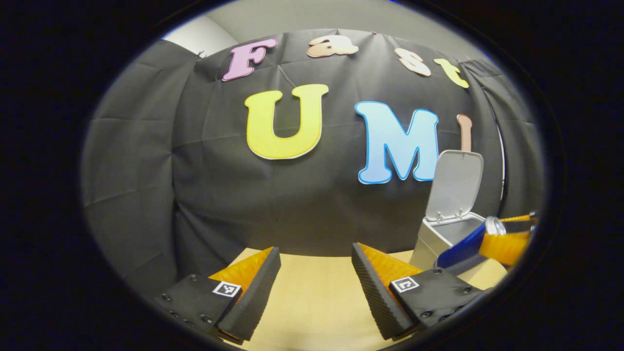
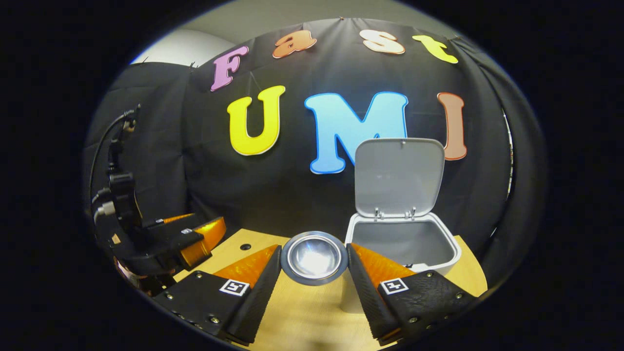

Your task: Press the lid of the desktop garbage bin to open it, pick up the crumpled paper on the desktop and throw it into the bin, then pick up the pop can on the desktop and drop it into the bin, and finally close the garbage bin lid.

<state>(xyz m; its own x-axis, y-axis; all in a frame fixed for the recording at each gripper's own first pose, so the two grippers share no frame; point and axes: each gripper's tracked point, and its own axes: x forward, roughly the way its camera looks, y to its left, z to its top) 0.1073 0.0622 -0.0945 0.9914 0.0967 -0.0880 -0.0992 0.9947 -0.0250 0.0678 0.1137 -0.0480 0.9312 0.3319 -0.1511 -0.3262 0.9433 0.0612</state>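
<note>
Jaws of our left gripper [image 1: 316,285] stand wide apart over bare tabletop [image 1: 312,302] in the left gripper view, with nothing between them, so we judge this hand is waiting aside while the other works. Toward the tabletop's far right edge we see the garbage bin [image 1: 431,241] with its lid [image 1: 456,185] swung upright, leaving the mouth free for a drop. Just in front of the bin the right gripper [image 1: 507,239] carries the pop can [image 1: 470,246], tilted, its silvery end near the bin's rim; the fisheye margin cuts off most of that gripper, and we cannot tell how far over the opening the can reaches. In the right gripper view, the right gripper [image 2: 314,273] has both fingers pressed on the pop can [image 2: 314,257], clamped across its body so that we look straight at its round metal end; held this way, the can points toward the bin [image 2: 404,243], which stands just beyond and to the right near the far edge, lid [image 2: 399,175] upright behind the hollow. The can's body is hidden behind its own end. We cannot see the bin's floor, so the crumpled paper cannot be confirmed inside, though none lies on the visible wood. The left gripper [image 2: 195,241] hangs at the tabletop's left edge, its jaws hard to read from there.
</note>
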